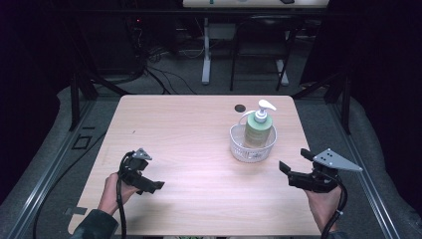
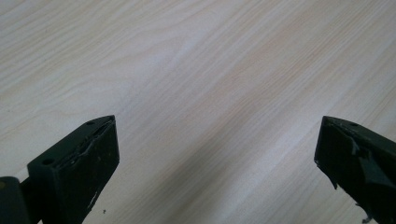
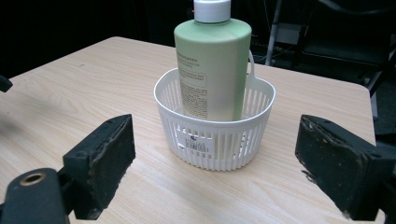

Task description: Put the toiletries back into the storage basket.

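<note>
green pump bottle (image 3: 213, 60) in white basket (image 3: 215, 140), label print unreadable; both hand-held grippers open, empty.

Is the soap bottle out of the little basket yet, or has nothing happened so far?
Not yet. The green pump bottle stands upright inside the white basket on the table, and nothing grips it. In hand: the right gripper has its jaws open and points at the basket, apart from it. The left gripper is open over bare wood. Reaching and grasping probably come next.
</note>
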The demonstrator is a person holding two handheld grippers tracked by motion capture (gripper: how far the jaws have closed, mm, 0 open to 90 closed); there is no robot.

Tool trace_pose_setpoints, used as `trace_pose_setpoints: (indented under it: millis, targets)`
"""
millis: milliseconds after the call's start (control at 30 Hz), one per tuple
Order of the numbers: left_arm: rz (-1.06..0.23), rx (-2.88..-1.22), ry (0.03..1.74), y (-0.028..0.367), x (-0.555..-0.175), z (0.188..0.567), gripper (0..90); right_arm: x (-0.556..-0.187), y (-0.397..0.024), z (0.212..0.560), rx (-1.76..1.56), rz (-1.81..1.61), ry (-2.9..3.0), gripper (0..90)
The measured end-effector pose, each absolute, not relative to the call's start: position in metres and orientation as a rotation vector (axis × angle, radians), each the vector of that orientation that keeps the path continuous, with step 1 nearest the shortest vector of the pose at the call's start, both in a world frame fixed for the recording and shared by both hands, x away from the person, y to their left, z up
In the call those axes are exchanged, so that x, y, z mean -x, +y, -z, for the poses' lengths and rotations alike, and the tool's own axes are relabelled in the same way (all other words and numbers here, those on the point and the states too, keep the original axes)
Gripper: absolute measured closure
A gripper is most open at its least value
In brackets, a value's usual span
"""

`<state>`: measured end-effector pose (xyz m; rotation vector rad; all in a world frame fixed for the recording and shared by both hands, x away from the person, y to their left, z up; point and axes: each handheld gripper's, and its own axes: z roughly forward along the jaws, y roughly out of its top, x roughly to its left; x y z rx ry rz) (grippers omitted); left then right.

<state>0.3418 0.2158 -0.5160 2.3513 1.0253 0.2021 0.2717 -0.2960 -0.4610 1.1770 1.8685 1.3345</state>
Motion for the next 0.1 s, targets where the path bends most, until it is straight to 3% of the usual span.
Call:
trace_pose_setpoints:
  millis: [100]
  targets:
    - [-0.202, -2.349, 1.028, 0.2165, -0.3420, 0.5168, 0.0, -0.2735, -0.2969, 0.4636, -1.187, -1.321, 1.877, 11.4]
